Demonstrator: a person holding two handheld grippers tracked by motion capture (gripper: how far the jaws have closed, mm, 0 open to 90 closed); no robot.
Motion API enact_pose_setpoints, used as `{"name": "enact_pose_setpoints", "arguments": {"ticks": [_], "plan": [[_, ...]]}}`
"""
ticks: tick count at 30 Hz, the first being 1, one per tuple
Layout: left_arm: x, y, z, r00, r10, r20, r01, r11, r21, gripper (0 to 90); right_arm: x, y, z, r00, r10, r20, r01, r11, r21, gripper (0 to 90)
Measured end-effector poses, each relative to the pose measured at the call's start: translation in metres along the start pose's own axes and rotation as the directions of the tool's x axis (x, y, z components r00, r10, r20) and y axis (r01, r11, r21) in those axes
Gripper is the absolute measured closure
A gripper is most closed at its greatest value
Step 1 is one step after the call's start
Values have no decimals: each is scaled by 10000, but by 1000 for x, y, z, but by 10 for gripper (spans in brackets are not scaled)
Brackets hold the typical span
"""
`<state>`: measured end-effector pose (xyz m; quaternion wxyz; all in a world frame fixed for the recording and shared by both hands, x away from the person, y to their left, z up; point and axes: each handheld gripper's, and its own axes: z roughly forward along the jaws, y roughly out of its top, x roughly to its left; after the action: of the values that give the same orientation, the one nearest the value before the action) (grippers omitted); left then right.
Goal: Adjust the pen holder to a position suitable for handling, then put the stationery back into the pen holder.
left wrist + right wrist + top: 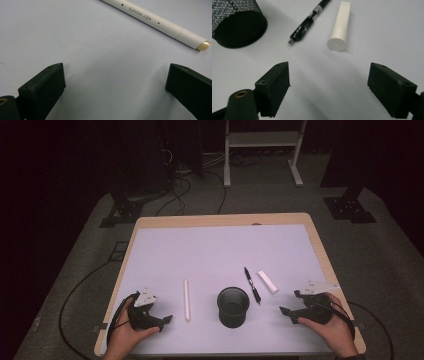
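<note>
A black mesh cup (233, 306) (237, 23) stands near the table's front middle. Left of it lies a long white pen (187, 300) (160, 23) printed "KEY POINTS". Right of the cup lie a black pen (252, 284) (308, 22) and a short white tube (267, 281) (340, 27). My left gripper (167, 320) (115, 85) rests open at the front left, just short of the white pen, with nothing between its jaws. At the front right my right gripper (285, 312) (328, 85) is open and empty, pointing toward the black pen and the tube.
A pale mat (210, 250) covers the wooden table (320, 240). Cables trail off both grippers to the floor. Stand bases (125, 212) and a white frame (262, 150) stand beyond the far edge.
</note>
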<state>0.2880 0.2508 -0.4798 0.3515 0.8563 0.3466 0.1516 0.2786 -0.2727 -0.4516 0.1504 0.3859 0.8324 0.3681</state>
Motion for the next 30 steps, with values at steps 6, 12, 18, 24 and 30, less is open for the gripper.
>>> {"name": "enact_pose_setpoints", "arguments": {"ticks": [6,12,18,24,30], "plan": [[0,0,0,10000,-14,5,14,10000,-7,16,-6,-15,1,9988,231,424,-243,9993,276,167],[0,0,0,10000,-10,0,10,10000,-5,16,-9,-26,3,9970,330,698,-358,9986,395,167],[0,1,0,10000,-28,-15,28,10000,1,16,-9,-33,5,9958,199,897,-221,9995,238,155],[2,2,-4,9996,-232,-157,232,9997,-16,90,-11,-38,6,9957,420,823,-414,9991,-95,132],[2,8,-7,9993,-343,-130,341,9993,-163,151,-11,-39,6,9958,436,803,-426,9990,-132,131]]}}
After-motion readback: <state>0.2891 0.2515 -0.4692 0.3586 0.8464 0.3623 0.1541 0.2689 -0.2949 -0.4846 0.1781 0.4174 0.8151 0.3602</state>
